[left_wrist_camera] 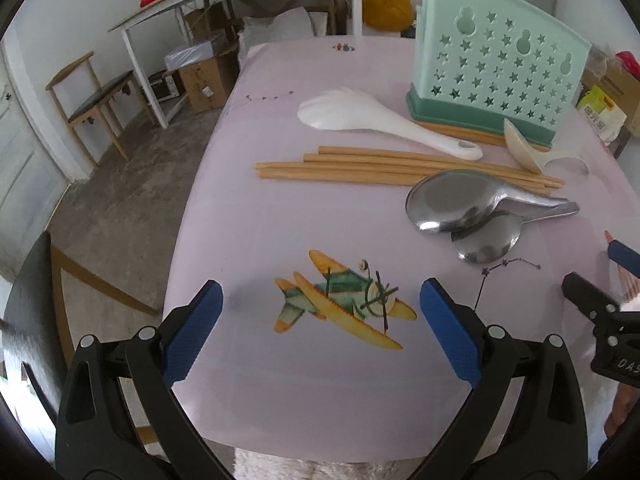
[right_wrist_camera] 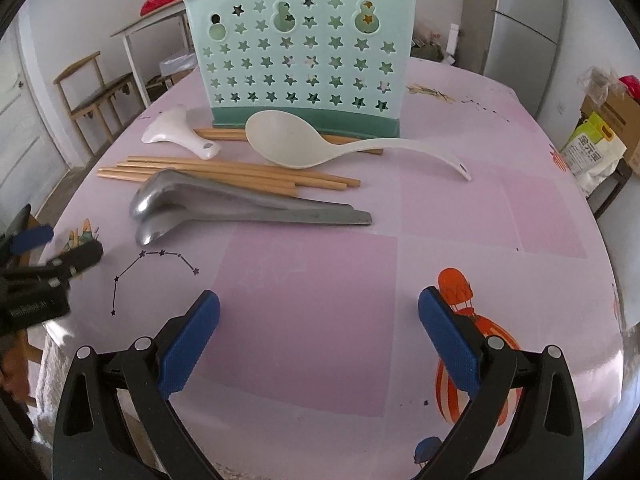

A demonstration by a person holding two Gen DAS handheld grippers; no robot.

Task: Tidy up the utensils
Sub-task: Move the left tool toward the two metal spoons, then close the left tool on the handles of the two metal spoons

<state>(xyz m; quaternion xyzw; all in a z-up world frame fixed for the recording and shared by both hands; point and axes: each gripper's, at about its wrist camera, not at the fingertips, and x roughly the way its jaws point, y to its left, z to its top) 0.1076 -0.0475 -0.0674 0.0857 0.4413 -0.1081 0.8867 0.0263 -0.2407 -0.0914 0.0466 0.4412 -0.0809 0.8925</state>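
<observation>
Hovering wide open and empty over the desk (right_wrist_camera: 480, 200), the left gripper (left_wrist_camera: 320, 320) and right gripper (right_wrist_camera: 319, 322) are facing the utensils. The metal spoons (right_wrist_camera: 240, 208) are lying overlapped before the holder (right_wrist_camera: 304, 52), bowls left, handles pointing right; grabbing one risks dragging the other or scattering the chopsticks (right_wrist_camera: 224, 172).

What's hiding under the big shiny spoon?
Another metal spoon lies under the big metal spoon, its bowl poking out. Their handles overlap, so most of the lower handle is covered. Wooden chopsticks lie just behind.
</observation>
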